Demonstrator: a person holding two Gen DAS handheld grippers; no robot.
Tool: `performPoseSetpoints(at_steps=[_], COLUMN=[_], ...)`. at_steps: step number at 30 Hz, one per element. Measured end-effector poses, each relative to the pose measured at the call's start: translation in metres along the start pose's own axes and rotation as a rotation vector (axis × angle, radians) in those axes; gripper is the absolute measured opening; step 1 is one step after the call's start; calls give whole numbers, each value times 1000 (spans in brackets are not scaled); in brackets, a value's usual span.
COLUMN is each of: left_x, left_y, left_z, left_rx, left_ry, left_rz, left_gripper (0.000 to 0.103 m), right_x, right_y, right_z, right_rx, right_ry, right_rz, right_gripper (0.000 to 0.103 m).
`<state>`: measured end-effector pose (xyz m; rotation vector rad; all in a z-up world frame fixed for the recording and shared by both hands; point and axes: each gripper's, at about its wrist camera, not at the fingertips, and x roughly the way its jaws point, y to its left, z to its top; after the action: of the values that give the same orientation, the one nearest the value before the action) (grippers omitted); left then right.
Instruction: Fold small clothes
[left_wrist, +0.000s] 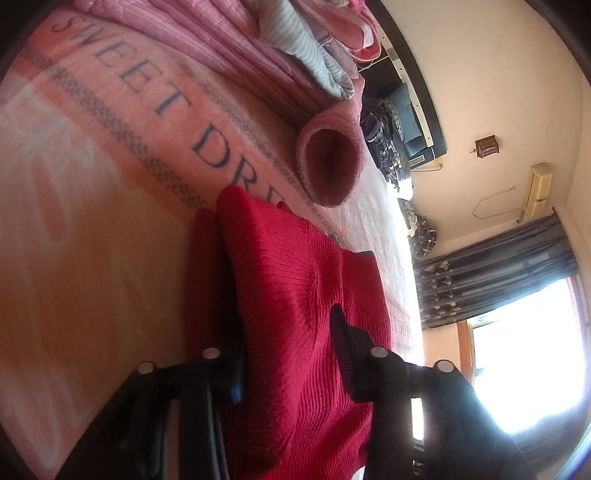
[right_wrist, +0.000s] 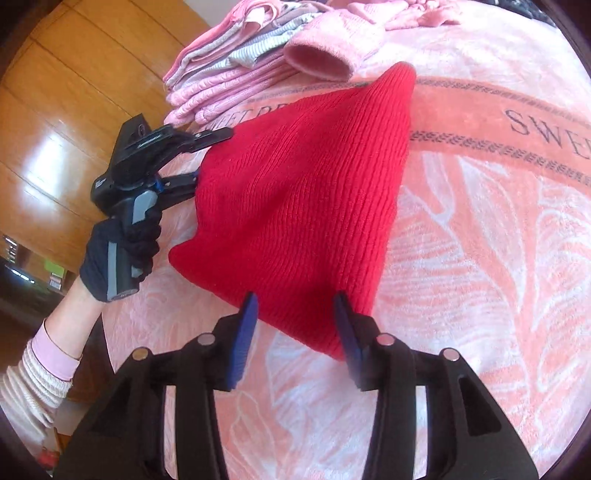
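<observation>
Both grippers are working on the red knit garment (right_wrist: 306, 199), which is lying partly lifted over the pink blanket (right_wrist: 480, 258). Right gripper (right_wrist: 295, 325) is standing with its blue-padded fingers spread, the garment's near edge sitting between them. Left gripper (right_wrist: 199, 162), held by a gloved hand (right_wrist: 118, 254), is reaching into the garment's left edge; its fingers are straddling red fabric in the left wrist view, grip undeterminable. Folded pink clothes (right_wrist: 221, 74) are lying stacked beyond.
</observation>
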<state>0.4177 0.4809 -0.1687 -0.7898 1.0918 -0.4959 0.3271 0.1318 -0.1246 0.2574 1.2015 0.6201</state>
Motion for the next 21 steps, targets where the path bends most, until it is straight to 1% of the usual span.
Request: performPoseSetpoints(at_steps=[2,4,6,8,9,11,12,14,15,17,19,21], left_x=[-14,-27,-33,-33,-31,-27,-26,-24,-24,-25,-24,-22], left_y=[-5,-6,-7,-9,-9,-7,-6,-8,-11,-14,-13,-9], left_z=[-19,-40,-60,-76,-83,-93,-97,-102,-104,-105,-109,-113], left_rx=[19,11,16,47,58,51,45,60,77,94,97,103], left_ry=[18,25,36,58,71,95,103,113,113,115,116,117], left_rz=[24,34,53,110,126,129,131,141,155,169,178,189], left_gripper=[53,54,56,56,55,54,52,48,47,47,47,46], right_x=[-8,-9,-1,13,19,27,24,13,6,-3,-2,12], right_y=[-7,-16,-23,-28,-31,-34,-36,-37,-37,-32,-29,-29], right_z=[-4,-8,-9,-8,-8,-9,-11,-14,-16,-17,-18,-19], right_rx=[48,87,129,182,201,220,234,236,229,199,168,175], right_ry=[-13,-13,9,44,58,79,74,60,51,44,61,93], right_rz=[-25,-23,-12,25,28,33,49,60,47,1,-41,-66], right_gripper=[52,53,53,52,44,25,19,16,14,14,13,13])
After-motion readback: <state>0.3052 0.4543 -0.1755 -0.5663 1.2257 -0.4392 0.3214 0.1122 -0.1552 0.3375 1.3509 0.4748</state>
